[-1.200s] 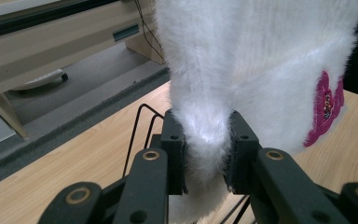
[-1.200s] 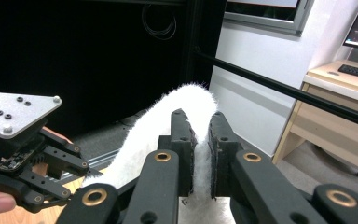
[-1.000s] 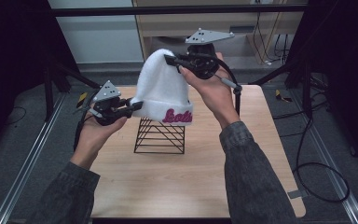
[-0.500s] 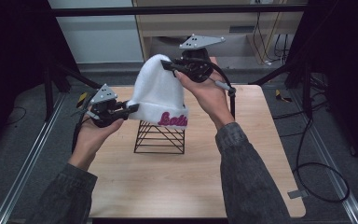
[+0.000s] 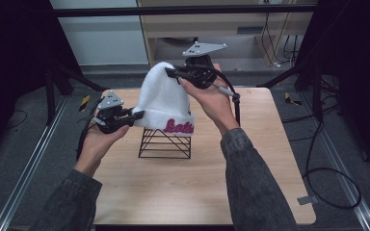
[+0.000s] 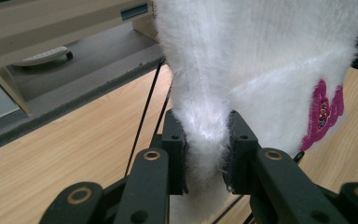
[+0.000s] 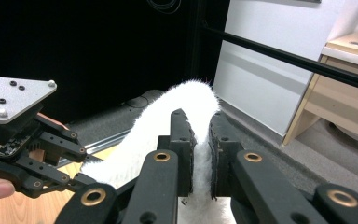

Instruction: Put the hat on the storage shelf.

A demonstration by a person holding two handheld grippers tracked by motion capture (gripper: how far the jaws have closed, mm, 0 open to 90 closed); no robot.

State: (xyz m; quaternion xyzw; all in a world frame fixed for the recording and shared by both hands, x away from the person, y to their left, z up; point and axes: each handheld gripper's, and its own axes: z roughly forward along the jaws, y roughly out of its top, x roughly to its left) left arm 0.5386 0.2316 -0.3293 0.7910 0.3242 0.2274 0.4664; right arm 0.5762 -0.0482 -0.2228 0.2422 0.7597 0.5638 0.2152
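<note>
A fluffy white beanie [image 5: 163,101] with pink lettering [image 5: 178,127] hangs over a black wire stand [image 5: 165,142] on the table. My left gripper [image 5: 139,114] is shut on the beanie's lower left edge; in the left gripper view its pads [image 6: 175,149] pinch a fold of the beanie [image 6: 261,70]. My right gripper [image 5: 169,72] is shut on the beanie's crown, up and behind the stand. In the right gripper view the white beanie [image 7: 158,130] passes between the jaws, and the left gripper [image 7: 81,179] shows at lower left.
The wooden table [image 5: 250,192] has bare surface in front of and beside the stand. A wooden cabinet [image 5: 231,24] stands behind the table. Cables [image 5: 318,168] lie on the floor to the right, and metal rails [image 5: 24,178] run along the left.
The right gripper has lifted and pulled the crown back and up. The beanie has shifted with it, and its lettered brim has swung down to the right over the stand.
</note>
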